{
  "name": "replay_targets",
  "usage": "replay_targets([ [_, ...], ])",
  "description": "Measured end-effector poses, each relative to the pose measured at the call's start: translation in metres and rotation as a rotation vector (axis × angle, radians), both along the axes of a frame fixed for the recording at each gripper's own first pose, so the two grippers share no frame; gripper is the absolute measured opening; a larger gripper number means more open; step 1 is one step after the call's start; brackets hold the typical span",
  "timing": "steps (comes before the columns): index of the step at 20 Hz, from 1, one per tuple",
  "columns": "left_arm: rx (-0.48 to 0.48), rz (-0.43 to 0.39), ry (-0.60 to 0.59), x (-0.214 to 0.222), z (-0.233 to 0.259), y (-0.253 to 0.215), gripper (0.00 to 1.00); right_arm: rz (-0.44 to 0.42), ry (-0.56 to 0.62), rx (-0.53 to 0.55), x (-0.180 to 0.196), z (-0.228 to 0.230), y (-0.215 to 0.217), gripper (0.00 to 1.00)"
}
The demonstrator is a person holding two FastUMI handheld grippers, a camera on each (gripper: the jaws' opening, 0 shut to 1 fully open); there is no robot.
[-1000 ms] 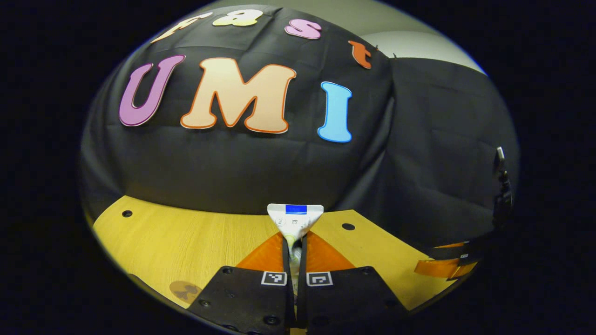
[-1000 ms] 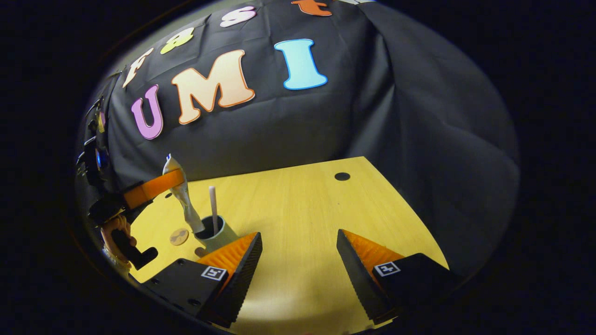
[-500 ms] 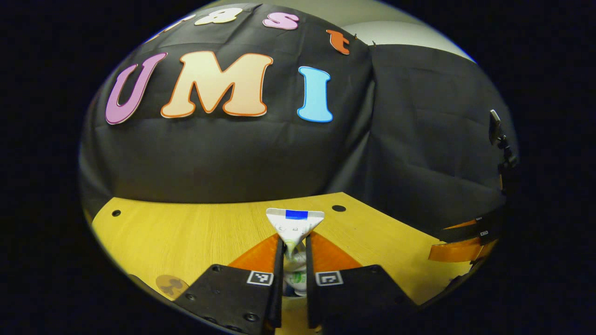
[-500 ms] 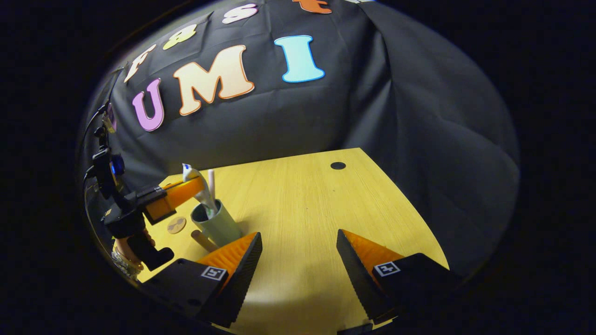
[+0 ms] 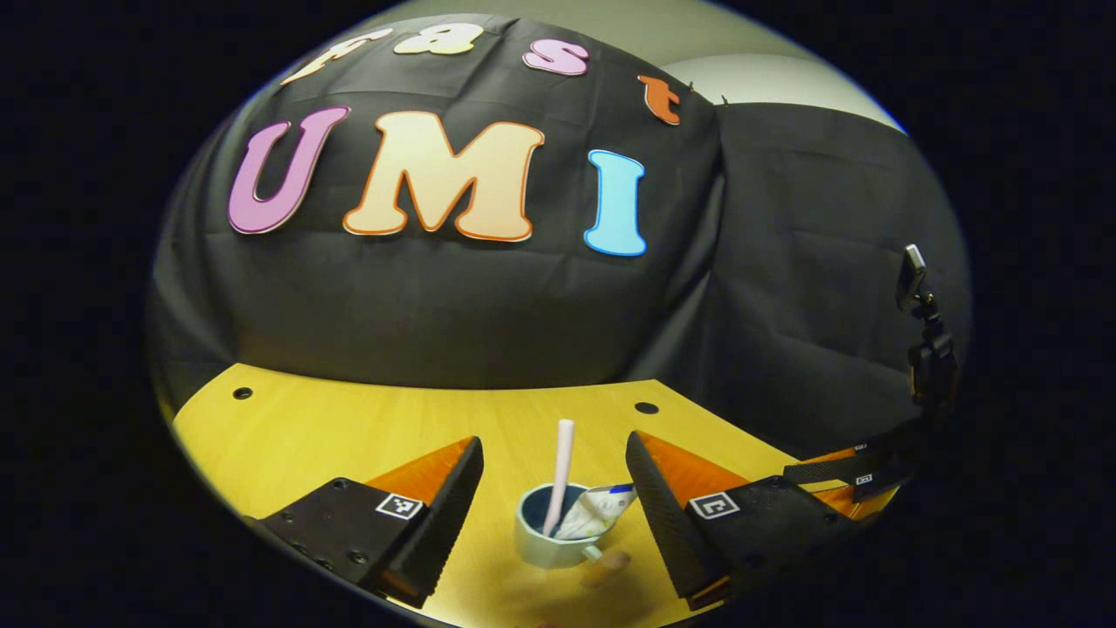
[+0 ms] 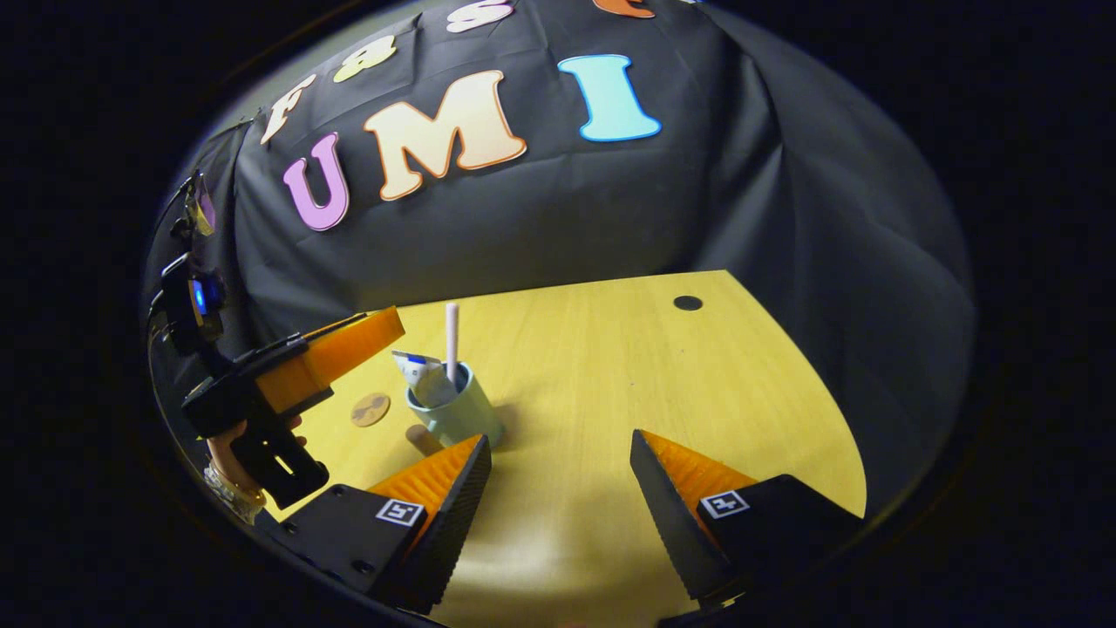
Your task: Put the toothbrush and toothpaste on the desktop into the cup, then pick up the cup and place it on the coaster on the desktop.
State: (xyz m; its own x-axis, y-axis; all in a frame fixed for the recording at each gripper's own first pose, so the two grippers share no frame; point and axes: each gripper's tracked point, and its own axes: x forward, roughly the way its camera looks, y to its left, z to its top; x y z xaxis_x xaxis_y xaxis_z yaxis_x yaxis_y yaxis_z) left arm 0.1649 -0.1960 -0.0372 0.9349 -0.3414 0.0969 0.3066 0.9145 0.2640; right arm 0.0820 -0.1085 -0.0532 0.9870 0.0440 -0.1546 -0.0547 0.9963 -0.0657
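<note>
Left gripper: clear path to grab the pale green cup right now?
Probably yes. The left gripper is open and hangs just above the pale green cup; only the upright white toothbrush and the crumpled toothpaste tube stick out of it.

**Dim booth, bright desk, heavy fisheye bend**

Lit from overhead and in front: wooden desktop glowing warm yellow, brightest near the lower middle of the right gripper view, fading toward the rim. Black cloth wall soaking up light, folds faintly visible. Soft shadow beside the cup on its right. No harsh glare. Sharp in the centre, softer and darker at the edges. Strong barrel distortion, desk edge curving in both views. Far-off right gripper murky in the left gripper view.
</note>
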Motion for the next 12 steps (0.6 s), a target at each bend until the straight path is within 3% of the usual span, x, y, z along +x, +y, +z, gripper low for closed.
replay_targets([
  [2,-0.02,0.06,-0.004,-0.011,0.008,0.027,0.95,0.054,0.035,-0.011,0.007,-0.002,0.023,0.95],
  [5,-0.032,0.198,-0.015,-0.033,0.022,0.09,0.95,0.142,0.12,-0.044,0.02,-0.013,0.066,0.98],
  [12,-0.054,0.339,0.048,-0.056,0.008,0.182,0.95,0.148,0.258,-0.118,0.05,-0.037,0.11,0.99],
])
